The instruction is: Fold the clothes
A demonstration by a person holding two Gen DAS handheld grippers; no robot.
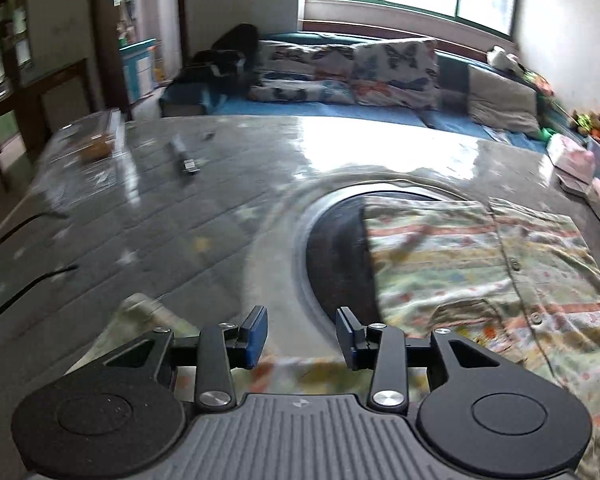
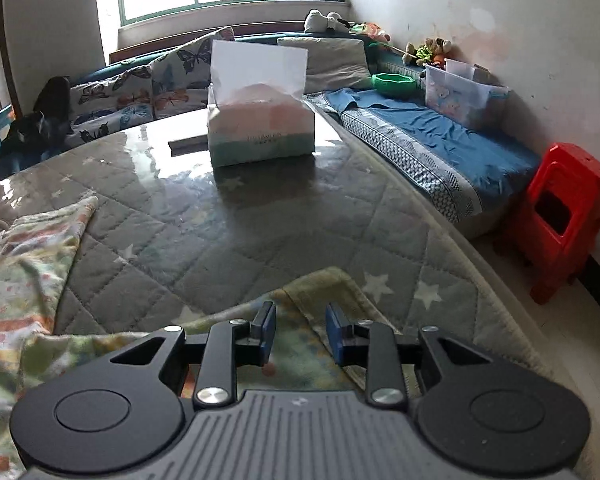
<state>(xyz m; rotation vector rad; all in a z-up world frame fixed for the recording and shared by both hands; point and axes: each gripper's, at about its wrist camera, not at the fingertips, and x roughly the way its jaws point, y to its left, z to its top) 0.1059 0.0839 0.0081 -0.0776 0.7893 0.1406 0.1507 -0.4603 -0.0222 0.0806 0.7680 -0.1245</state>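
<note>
A pale shirt [image 1: 500, 272] with coloured stripes and a buttoned front lies spread on the table [image 1: 180, 220]. It covers part of a dark round inset [image 1: 336, 248]. My left gripper [image 1: 302, 334] hovers over the shirt's near left edge. Its blue pads stand apart with nothing between them. In the right wrist view the shirt [image 2: 28, 248] lies at the left, and a fold of it runs under my right gripper [image 2: 301, 334]. That gripper is open too, its pads apart above the cloth and not pressing it.
A tissue pack [image 2: 261, 128] stands on the glossy quilted table cover [image 2: 260, 208]. Small dark objects [image 1: 186, 160] and a clear tray [image 1: 96, 140] lie far left. A cushioned bench [image 2: 440, 148] runs behind, with a red stool [image 2: 568, 216] at the right.
</note>
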